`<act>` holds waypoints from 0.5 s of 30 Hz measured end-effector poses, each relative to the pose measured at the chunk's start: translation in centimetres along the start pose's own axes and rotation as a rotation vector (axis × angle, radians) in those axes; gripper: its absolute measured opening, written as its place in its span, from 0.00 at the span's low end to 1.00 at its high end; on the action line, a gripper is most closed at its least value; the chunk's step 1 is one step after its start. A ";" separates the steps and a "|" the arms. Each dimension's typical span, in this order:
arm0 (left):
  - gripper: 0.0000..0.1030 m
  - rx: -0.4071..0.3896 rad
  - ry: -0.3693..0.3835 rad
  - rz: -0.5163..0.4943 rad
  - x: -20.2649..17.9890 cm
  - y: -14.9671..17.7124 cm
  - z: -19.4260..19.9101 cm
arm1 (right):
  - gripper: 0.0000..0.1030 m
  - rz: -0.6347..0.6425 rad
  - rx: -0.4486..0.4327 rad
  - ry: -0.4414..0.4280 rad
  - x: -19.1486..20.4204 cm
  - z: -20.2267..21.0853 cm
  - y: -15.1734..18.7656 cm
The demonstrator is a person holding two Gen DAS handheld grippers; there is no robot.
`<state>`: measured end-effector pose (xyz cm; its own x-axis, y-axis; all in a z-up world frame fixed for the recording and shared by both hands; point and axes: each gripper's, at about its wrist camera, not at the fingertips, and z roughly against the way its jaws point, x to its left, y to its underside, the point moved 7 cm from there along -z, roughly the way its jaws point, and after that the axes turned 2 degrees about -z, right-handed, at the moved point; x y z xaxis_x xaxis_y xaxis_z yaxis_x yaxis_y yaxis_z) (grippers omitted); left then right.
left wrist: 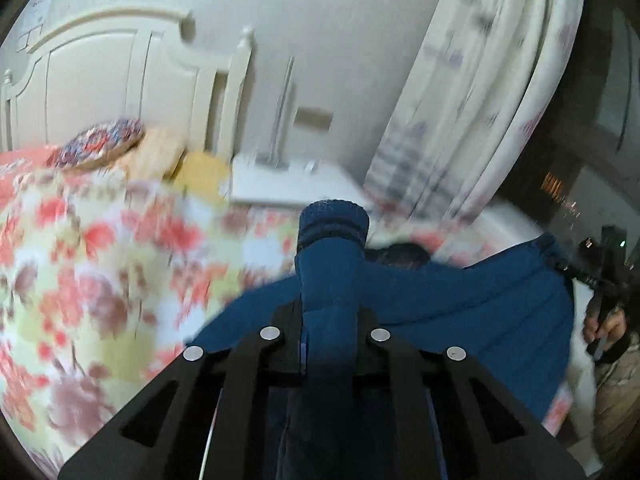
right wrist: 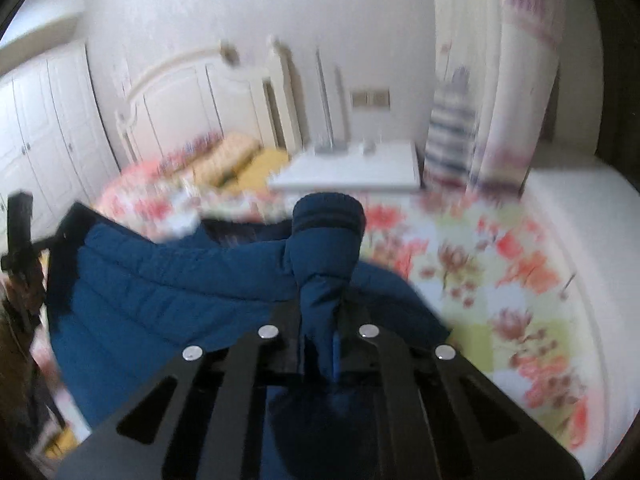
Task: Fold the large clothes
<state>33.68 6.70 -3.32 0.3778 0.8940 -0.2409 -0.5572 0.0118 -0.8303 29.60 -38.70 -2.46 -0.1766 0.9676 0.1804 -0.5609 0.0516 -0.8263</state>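
Now the left gripper and right gripper each have jaws pinching a sleeve cuff of the blue jacket, cuffs at twelve o'clock above the floral bed.

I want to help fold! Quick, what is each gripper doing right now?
Left gripper: shut on one sleeve of the blue jacket.
Right gripper: shut on the other sleeve.

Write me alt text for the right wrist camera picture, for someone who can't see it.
The right claw is shut on a sleeve of a blue padded jacket, the ribbed cuff sticking up past its fingers. The jacket sags to the left over a floral bedspread; behind are a white headboard, a nightstand and curtains, all motion-blurred.
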 end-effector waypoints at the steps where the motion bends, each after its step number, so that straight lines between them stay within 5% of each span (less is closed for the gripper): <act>1: 0.13 -0.005 -0.012 0.017 0.1 -1.9 -0.1 | 0.08 -0.019 -0.014 0.006 -0.2 0.1 -2.2; 5: 0.14 0.106 -0.104 0.112 3.1 -5.6 -6.8 | 0.08 -0.091 0.085 0.087 -2.9 -6.1 -5.4; 10: 0.16 0.289 -0.242 0.177 7.1 1.1 -17.2 | 0.15 -0.185 0.343 0.220 -6.8 -18.4 2.3; 15: 0.19 0.236 -0.225 0.226 8.4 2.9 -17.5 | 0.16 -0.227 0.278 0.193 -7.1 -18.5 3.1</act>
<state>48.17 6.41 -16.53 0.0690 0.9615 -0.2662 -0.7723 -0.1174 -0.6243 44.12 -40.82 -16.18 0.1170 0.9694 0.2157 -0.7699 0.2257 -0.5969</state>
